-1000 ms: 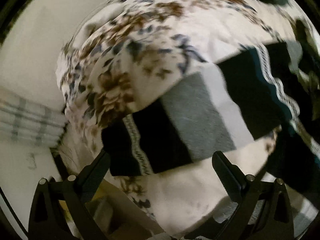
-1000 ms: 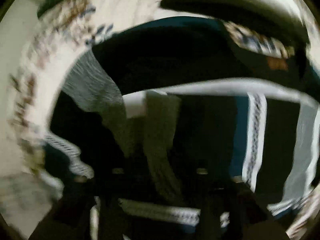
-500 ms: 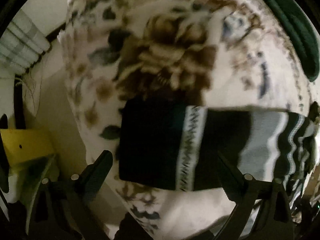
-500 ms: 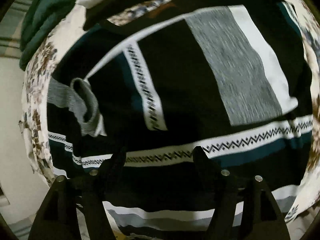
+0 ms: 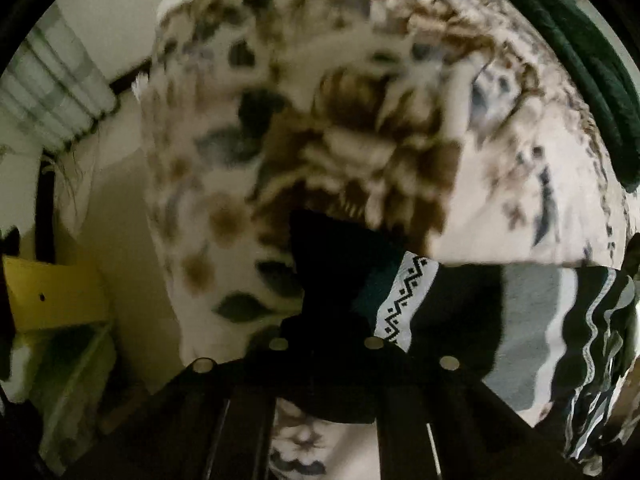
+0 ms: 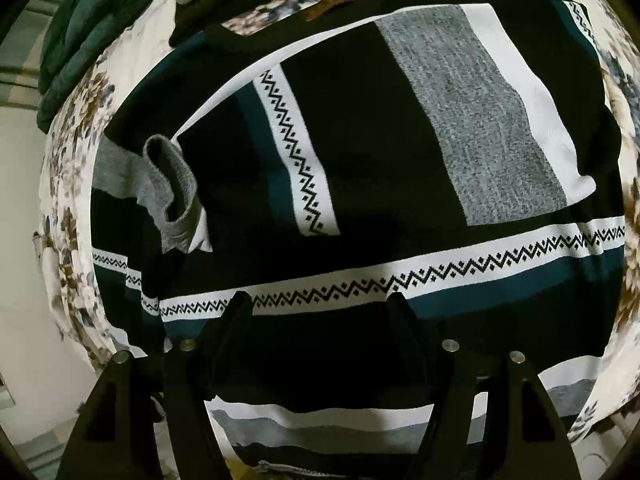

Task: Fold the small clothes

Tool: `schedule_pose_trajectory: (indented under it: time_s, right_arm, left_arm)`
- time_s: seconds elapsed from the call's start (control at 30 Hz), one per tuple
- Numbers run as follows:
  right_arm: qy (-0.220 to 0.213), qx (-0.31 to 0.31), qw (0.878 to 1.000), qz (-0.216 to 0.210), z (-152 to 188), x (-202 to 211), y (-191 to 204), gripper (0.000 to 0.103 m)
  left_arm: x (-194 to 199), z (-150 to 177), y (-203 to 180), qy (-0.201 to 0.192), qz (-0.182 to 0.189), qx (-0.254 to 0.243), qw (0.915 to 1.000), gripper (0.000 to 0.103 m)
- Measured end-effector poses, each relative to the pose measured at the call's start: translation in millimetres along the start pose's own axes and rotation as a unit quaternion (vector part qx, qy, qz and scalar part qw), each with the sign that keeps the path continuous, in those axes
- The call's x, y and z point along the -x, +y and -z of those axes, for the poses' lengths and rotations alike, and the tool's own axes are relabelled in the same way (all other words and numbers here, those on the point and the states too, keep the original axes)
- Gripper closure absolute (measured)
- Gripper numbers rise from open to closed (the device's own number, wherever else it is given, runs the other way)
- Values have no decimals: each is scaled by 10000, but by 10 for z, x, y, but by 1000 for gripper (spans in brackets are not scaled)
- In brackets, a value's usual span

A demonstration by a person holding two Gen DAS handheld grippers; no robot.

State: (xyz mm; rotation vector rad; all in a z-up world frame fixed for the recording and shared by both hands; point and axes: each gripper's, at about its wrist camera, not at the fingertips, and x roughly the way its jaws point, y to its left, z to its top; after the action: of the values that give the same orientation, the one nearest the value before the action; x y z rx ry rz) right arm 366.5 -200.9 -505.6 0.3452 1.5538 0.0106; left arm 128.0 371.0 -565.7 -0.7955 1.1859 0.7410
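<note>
Left gripper [image 5: 332, 344]: fingers drawn together, pinching a dark corner of the sweater [image 5: 400, 304]. The gripped end is black, with a teal band and a white zigzag stripe just right of the grip. The rest of the garment runs off to the right, showing grey and white bands and rippled folds at the frame edge. This view is blurred.

Right gripper [image 6: 320, 300]: fingers spread apart, both tips over the sweater [image 6: 360, 152] at its white zigzag band. Whether the tips touch the cloth cannot be told. No fabric sits between them.

Sweater position: spread over a floral blanket [image 6: 68, 152], which shows around its left and right edges. In the right wrist view a sleeve is folded across the body, its stripes running crosswise to those of the body. A grey cuff [image 6: 172, 188] lies curled at the left.

Surroundings: a dark green cloth [image 6: 88, 20] is bundled at the far left of the blanket, seen also at the upper right in the left wrist view [image 5: 580, 60]. A yellow object [image 5: 52, 296] stands off the blanket at the left.
</note>
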Motion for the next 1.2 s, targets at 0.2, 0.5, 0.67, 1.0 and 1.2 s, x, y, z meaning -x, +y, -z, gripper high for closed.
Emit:
schedule_pose_trajectory:
  time_s: [0.2,0.5,0.67,1.0,1.2]
  right_arm:
    - [-271,222,9956,867,-24,52,67,28]
    - [-418,-138,9974,574,-161,332,-344,20]
    - [-490,-455,9963,546,-162,615,-943,20]
    - [-581,-1169,9854,1096,-86,1064,-2755,20]
    - [-573,-1595,9827,751,-38,1249,-3434,20]
  left_arm:
    - [705,-171,-249,-750,51,-583,9955,98]
    - [1495,281,-2110,-1492,695,-2790,9461,98]
    - [1562,1267,-3610,-1160,1439,-3967,8991,98]
    - [1229,3663,-5473,-274,1963,-5493,8118,94]
    - [1188,3839,-5490,-242,1981,-5440,8150,68]
